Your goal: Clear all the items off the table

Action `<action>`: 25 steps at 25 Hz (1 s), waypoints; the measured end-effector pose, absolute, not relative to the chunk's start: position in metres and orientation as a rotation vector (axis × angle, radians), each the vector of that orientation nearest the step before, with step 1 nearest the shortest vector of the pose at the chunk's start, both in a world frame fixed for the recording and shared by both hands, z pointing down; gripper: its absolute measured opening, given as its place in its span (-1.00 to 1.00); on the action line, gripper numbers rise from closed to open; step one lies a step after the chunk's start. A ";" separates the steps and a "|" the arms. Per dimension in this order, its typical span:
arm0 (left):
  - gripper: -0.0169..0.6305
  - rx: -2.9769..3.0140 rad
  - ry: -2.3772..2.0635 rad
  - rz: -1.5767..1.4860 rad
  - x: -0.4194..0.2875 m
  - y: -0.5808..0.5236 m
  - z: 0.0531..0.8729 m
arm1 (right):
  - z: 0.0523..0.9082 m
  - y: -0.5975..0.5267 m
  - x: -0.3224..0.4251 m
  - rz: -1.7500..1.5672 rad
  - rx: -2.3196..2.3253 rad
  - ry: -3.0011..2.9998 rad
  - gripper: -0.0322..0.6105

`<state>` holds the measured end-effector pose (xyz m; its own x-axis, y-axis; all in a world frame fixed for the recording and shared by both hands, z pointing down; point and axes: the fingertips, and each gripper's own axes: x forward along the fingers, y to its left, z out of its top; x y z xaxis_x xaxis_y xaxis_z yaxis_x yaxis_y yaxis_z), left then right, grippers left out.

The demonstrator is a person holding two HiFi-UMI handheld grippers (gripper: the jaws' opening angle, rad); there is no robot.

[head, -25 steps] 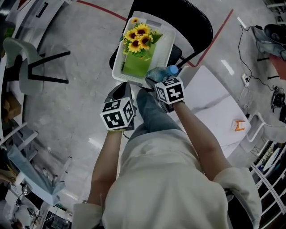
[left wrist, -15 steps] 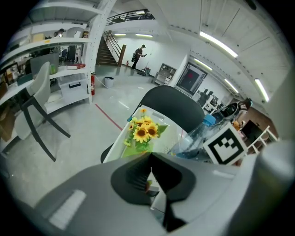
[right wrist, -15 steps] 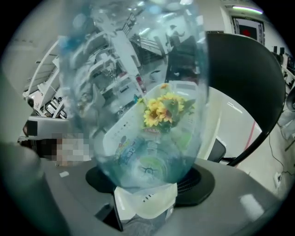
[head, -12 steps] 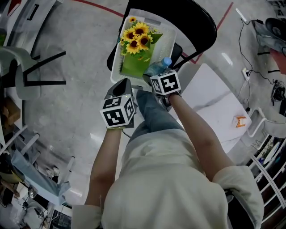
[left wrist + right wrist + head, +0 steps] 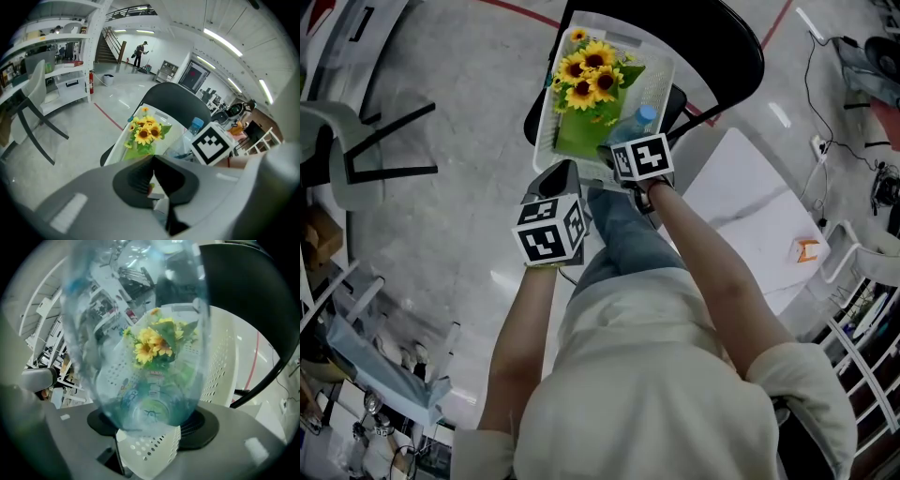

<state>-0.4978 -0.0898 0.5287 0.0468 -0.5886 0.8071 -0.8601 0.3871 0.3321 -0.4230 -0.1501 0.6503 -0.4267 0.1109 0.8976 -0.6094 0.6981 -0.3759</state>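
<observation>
The head view gives the layout. A white basket [image 5: 546,122] sits on the seat of a black chair [image 5: 727,52], with the white table [image 5: 750,216] to its right; a small orange thing [image 5: 807,249] lies near the table's far edge. Sunflowers [image 5: 586,80] on a green base fill the basket's left half. The right gripper [image 5: 630,142] holds the bottle [image 5: 634,127] over the basket's near right corner, just beside the flowers. The left gripper [image 5: 561,174] hangs at the basket's near edge, outside it.

Only the right gripper view shows the grip. Its jaws stand partly apart, with the dark pads pressed on either side of the bottle near its base. The base faces the camera and the body runs away along the jaws. The flowers and the perforated basket wall show through the plastic. No view shows whether the bottle touches the basket floor.

Only the left gripper view shows that gripper's jaws: they are closed together, with nothing between them. It also shows the bottle from the side, which the other views do not, and a person standing far off by a staircase.

The bottle is clear plastic with a faint blue tint, a round ribbed base and a light blue cap. The cap points away from the person.
</observation>
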 end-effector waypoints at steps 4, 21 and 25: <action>-0.92 1.301 -1.648 0.341 -0.500 -0.090 0.529 | 0.651 -0.153 -0.423 0.850 0.425 -1.843 0.14; -0.92 1.311 -1.664 0.333 -0.489 -0.081 0.521 | 0.634 -0.147 -0.411 0.909 0.458 -1.891 0.32; -0.92 1.313 -1.679 0.329 -0.485 -0.076 0.516 | 0.626 -0.139 -0.403 0.916 0.440 -1.915 0.28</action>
<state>-0.4847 -0.0760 0.5163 0.0226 -0.6090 0.7928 -0.8630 0.3885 0.3231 -0.4027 -0.1395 0.6256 -0.4977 0.0691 0.8646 -0.6297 0.6567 -0.4149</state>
